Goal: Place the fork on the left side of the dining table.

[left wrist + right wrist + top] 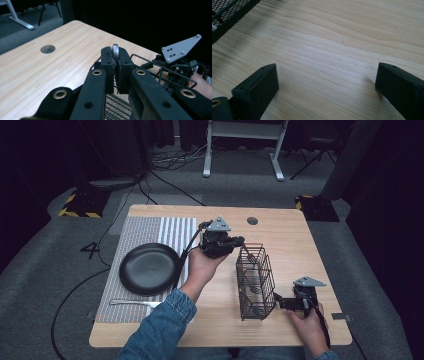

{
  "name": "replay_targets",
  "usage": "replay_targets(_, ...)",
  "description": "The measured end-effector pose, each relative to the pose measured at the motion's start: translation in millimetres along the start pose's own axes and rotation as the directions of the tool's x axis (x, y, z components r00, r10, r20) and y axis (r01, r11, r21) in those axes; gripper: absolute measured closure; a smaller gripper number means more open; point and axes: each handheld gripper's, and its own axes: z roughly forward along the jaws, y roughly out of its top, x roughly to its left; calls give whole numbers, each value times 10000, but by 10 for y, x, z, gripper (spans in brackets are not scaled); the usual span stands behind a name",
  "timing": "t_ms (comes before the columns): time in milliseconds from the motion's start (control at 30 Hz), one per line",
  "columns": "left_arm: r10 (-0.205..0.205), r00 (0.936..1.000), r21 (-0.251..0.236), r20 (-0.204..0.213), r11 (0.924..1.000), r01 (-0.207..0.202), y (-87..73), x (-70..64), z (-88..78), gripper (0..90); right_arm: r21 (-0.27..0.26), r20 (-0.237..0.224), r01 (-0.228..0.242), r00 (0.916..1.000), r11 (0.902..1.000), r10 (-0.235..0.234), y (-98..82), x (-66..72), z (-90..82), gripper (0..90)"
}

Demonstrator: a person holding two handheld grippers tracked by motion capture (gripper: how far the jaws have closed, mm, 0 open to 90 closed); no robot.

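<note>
**Cutlery coming out of the wire basket**

At the left, a grey striped placemat (150, 232) is carrying a round black plate (149, 268), and a silver fork (134, 303) is already lying at the mat's near edge. In the middle, the left tool (235, 242) is clamping the rounded end of a silver metal utensil handle (115, 50) above the far end of the black wire cutlery basket (255, 282). Further right, the right tool (278, 300) is resting with jaws wide apart on the pale wooden worktop (300, 245), just beside the basket. Judging by this, one piece is placed; the gripped one is awaiting setting beside the plate.
</note>
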Motion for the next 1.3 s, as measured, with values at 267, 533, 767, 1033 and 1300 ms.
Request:
replay_targets(267, 80, 9999, -249, 92, 9997, -77, 152, -49, -199, 865, 0, 1, -2, 10000, 10000, 2, 0, 0, 0, 47)
replay_targets(533, 1, 10000, -497, 71, 9988, 2, 267, -60, -405, 865, 2, 1, 0, 10000, 10000, 0, 0, 0, 0, 47)
replay_targets(767, -116, 9999, -726, -6, 9973, 115, 312, -2, -567, 865, 1, 0, 1, 10000, 10000, -1, 0, 0, 0, 47)
replay_targets(1033, -337, 9991, -993, -270, 9946, 308, 330, 122, -744, 865, 1, 1, 0, 10000, 10000, 0, 0, 0, 0, 47)
replay_targets(1300, -581, 9957, -1168, -723, 9919, 494, 314, 289, -892, 864, 1, 0, -1, 10000, 10000, 1, 0, 0, 0, 47)
